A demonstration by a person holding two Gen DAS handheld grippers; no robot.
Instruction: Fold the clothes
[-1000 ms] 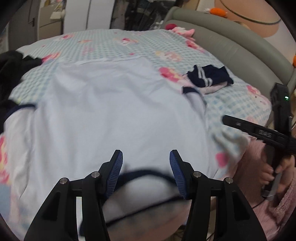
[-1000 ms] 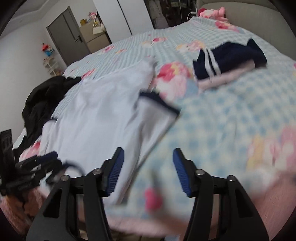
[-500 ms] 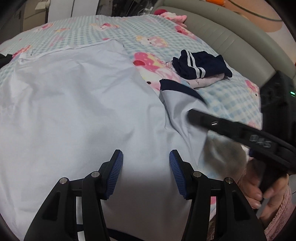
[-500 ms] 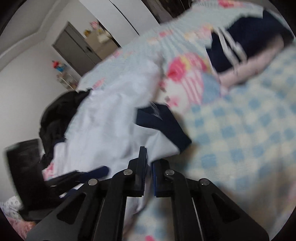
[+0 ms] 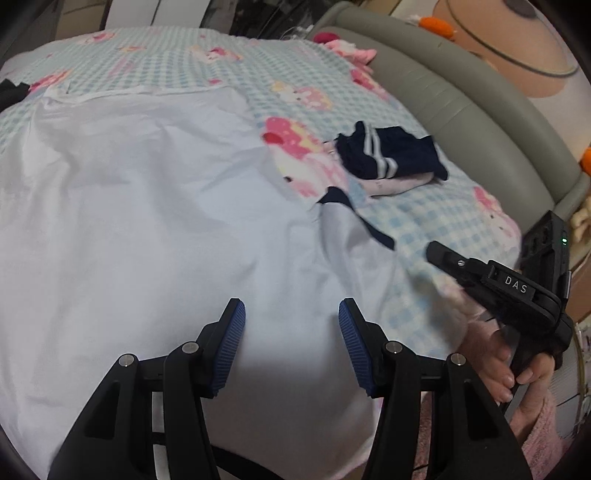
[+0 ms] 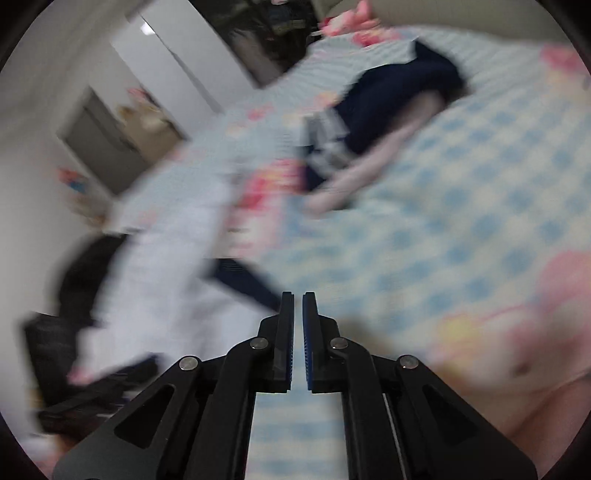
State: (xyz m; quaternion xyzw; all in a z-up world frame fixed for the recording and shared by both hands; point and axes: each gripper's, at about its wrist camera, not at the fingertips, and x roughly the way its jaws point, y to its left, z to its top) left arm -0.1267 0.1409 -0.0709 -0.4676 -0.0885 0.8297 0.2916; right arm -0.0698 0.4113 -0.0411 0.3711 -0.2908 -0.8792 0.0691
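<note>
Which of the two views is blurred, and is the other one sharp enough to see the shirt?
Right wrist view: strong motion blur smears the bed and the navy folded garment; only the right gripper stays sharp. Left wrist view: sharp, the pale blue shirt is clear, dim under the left gripper, with fisheye bending.

You have a blue-and-white checked bedsheet with pink cartoon prints point(image 5: 303, 70) underneath. At two o'clock runs a grey-green padded headboard point(image 5: 461, 107); a small orange plush toy point(image 5: 437, 26) sits above it.

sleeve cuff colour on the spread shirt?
Navy cuff on a pale blue shirt; clearest in left wrist view.
</note>
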